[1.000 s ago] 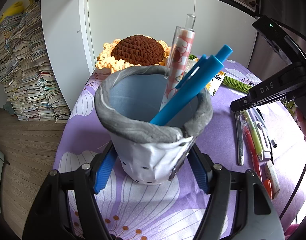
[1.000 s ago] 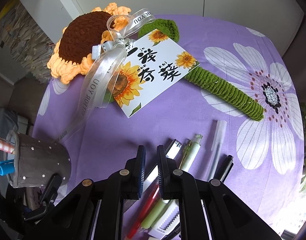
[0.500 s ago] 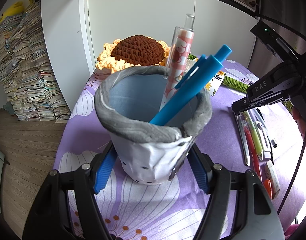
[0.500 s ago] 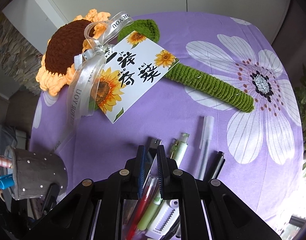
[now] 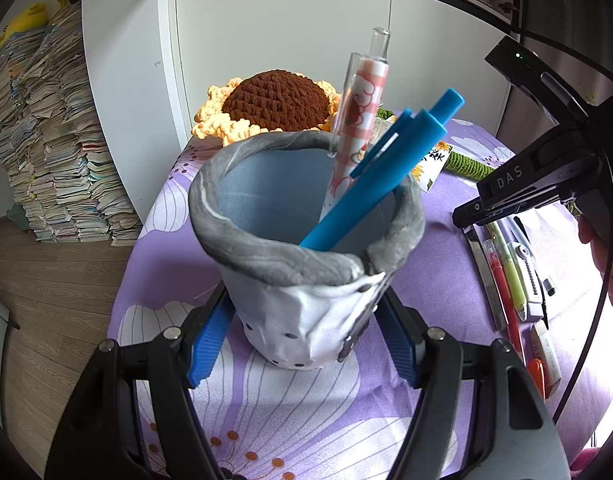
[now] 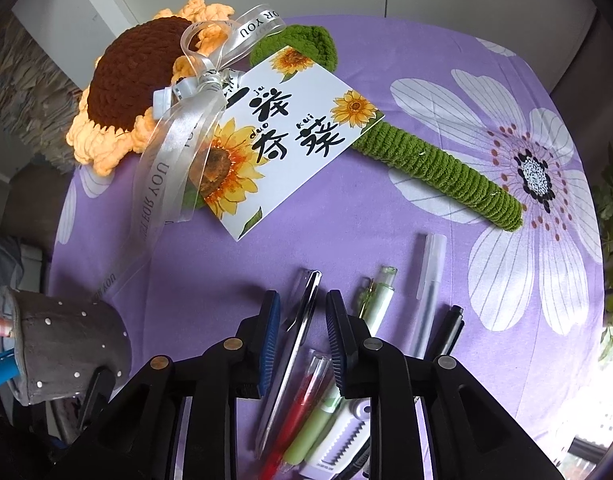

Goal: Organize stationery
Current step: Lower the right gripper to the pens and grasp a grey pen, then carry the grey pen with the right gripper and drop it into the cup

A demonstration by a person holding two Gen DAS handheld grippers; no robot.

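The holder (image 5: pixel 306 264) stands near the desk's (image 6: pixel 386 216) left edge with 2 pens inside, 1 blue (image 5: pixel 382 184), 1 pink-checked (image 5: pixel 356 120); the left gripper's (image 5: pixel 302 344) jaws are clamped on its base. The right gripper's (image 6: pixel 300 336) jaws are apart, straddling a silver pen (image 6: pixel 294 344), 1 of about 6 items lined along the near edge. A sunflower (image 6: pixel 134 76) ribbon reads "FOR YOU"; its card (image 6: pixel 290 140) reads "ju duo kui".

Straddling a silver pen (image 6: pixel 296 344) with the right hand-held gripper (image 6: pixel 302 344), jaws parted, hovering over pens lying on the purple tabletop (image 6: pixel 346 220).
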